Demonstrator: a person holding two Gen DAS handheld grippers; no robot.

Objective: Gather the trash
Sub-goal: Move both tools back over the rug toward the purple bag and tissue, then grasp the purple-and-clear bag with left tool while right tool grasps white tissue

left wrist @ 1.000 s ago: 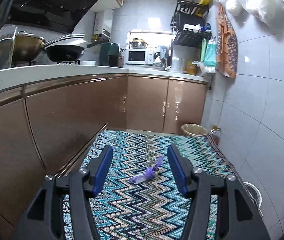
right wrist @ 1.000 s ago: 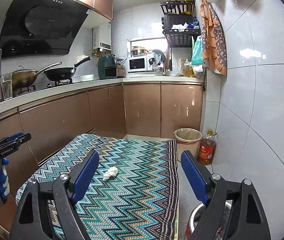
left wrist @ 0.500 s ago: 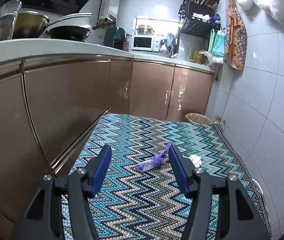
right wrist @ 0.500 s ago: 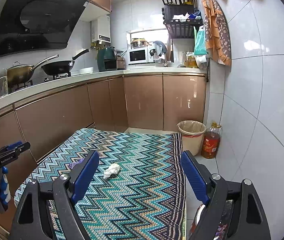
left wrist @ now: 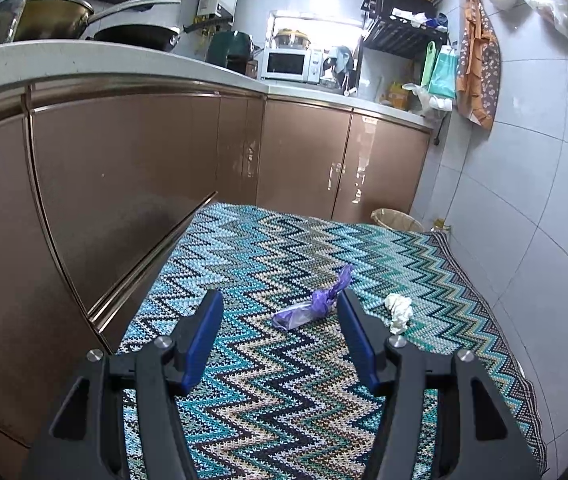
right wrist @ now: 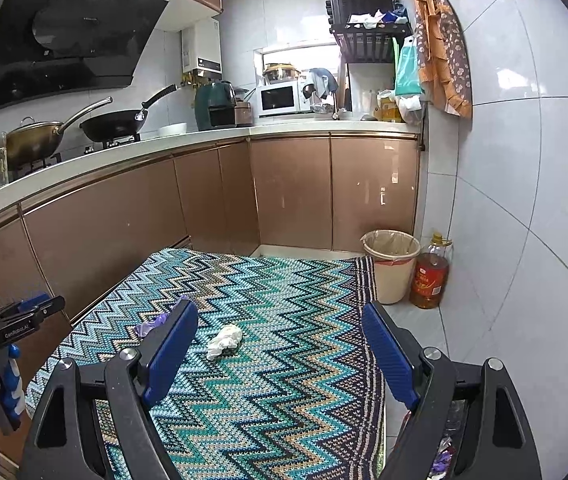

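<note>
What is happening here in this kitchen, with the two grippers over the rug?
A person holds a gripper in each hand, collecting trash from the zigzag rug. The left gripper, open, points at a purple wrapper. The right gripper, also open, faces a crumpled white tissue. Neither piece is touched yet. A lined trash bin stands past the rug.

Both grippers tilted downward, jaws apart and empty — left gripper (left wrist: 278,312), right gripper (right wrist: 280,330) wider.
</note>
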